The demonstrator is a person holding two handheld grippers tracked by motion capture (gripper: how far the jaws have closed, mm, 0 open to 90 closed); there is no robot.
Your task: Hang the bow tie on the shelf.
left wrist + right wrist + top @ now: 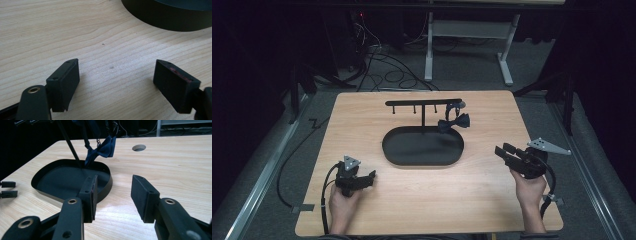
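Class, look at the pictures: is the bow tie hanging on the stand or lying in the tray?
Hanging: the bow tie dangles from the stand's bar.

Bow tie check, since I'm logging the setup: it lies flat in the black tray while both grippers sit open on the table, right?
Not quite. The bow tie hangs from the rack above the tray, as the right gripper view shows. Both the left gripper and right gripper are open.

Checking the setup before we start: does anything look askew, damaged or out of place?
Nothing stands out. The bow tie hangs from the right end of the stand over the black tray, which sits flat. Both claws, left and right, are open and empty.
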